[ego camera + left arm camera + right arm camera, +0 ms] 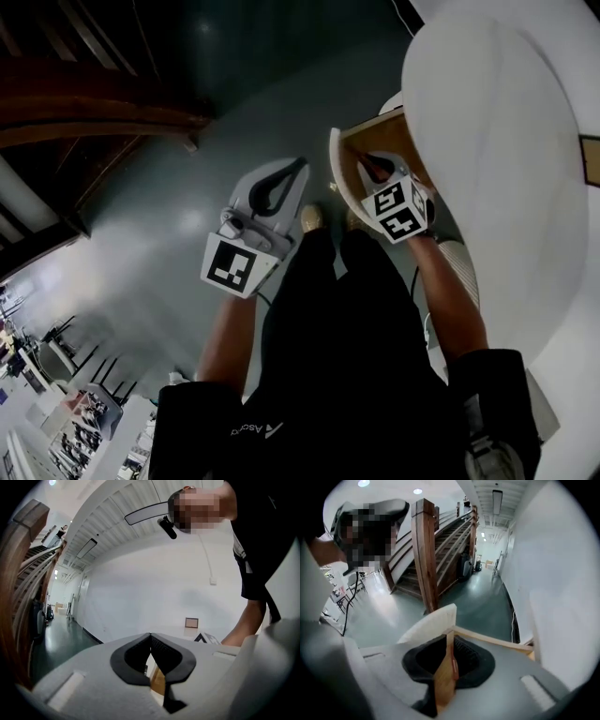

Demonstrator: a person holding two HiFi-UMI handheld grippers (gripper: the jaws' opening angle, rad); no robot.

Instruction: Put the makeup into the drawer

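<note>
The drawer stands pulled out beside the white table: a wooden box with a curved white front. My right gripper hangs just over its open top, tilted down into it. In the right gripper view the jaws stand a little apart, and through the gap show the drawer's wooden corner and a thin red sliver that I cannot identify. Nothing is pressed between the pads. My left gripper is held level to the drawer's left, over the floor. Its tips meet, empty. No makeup item shows clearly.
A large white tabletop fills the right side, right behind the drawer. The person's dark legs and shoes stand on the dark green floor. A wooden staircase with a thick post rises at the far left.
</note>
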